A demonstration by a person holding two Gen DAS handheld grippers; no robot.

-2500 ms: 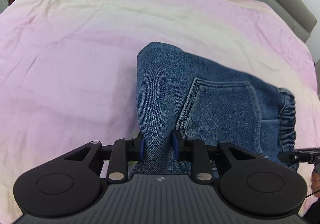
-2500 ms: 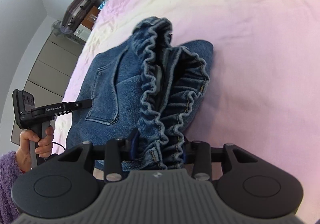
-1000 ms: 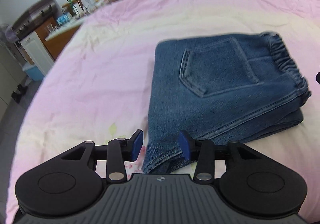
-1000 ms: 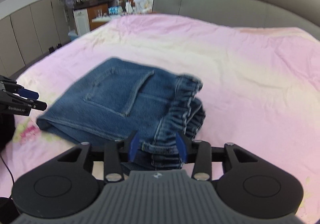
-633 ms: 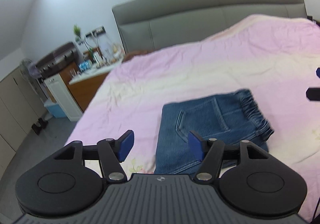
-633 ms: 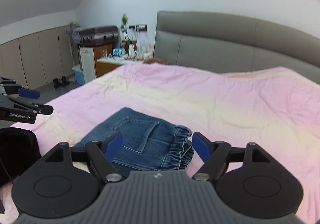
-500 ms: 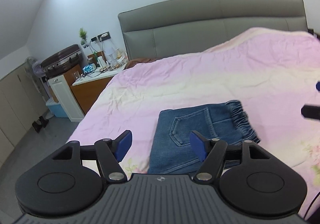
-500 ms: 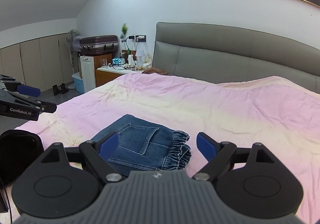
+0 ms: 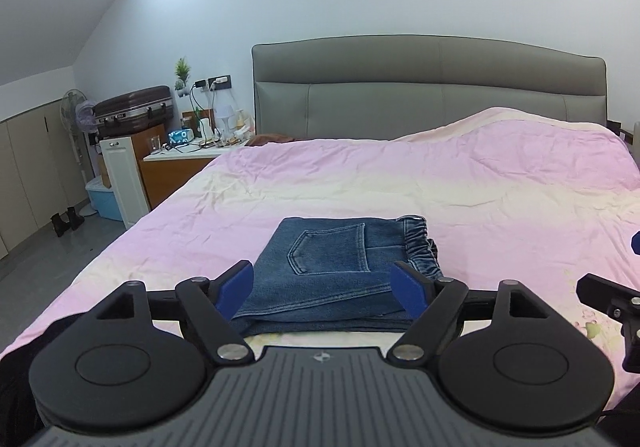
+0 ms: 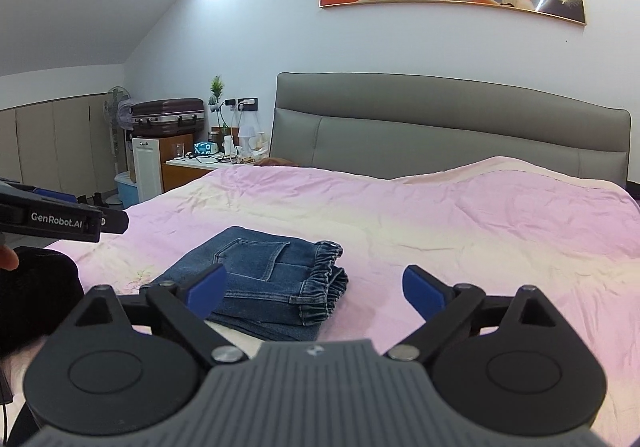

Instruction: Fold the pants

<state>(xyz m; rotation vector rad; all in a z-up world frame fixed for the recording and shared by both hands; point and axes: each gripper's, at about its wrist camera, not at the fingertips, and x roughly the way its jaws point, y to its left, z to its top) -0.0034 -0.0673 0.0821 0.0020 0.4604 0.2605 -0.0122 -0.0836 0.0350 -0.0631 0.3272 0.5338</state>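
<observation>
The blue denim pants (image 9: 336,267) lie folded in a compact stack on the pink bed cover, back pocket up, elastic waistband to the right. They also show in the right wrist view (image 10: 272,279). My left gripper (image 9: 326,287) is open and empty, held back from the near edge of the stack. My right gripper (image 10: 316,285) is open wide and empty, back from the stack's waistband end. The left gripper's body shows at the left of the right wrist view (image 10: 60,221).
The bed (image 9: 500,215) with pink cover stretches to a grey headboard (image 9: 432,87). A nightstand (image 9: 180,163) with clutter, a suitcase (image 9: 134,111), a fan and cabinets stand to the left. A dark item (image 10: 32,295) lies at the bed's near left corner.
Both grippers let go of the pants, opened and pulled back and up from the bed. The folded pants now lie flat and farther away in both views.
</observation>
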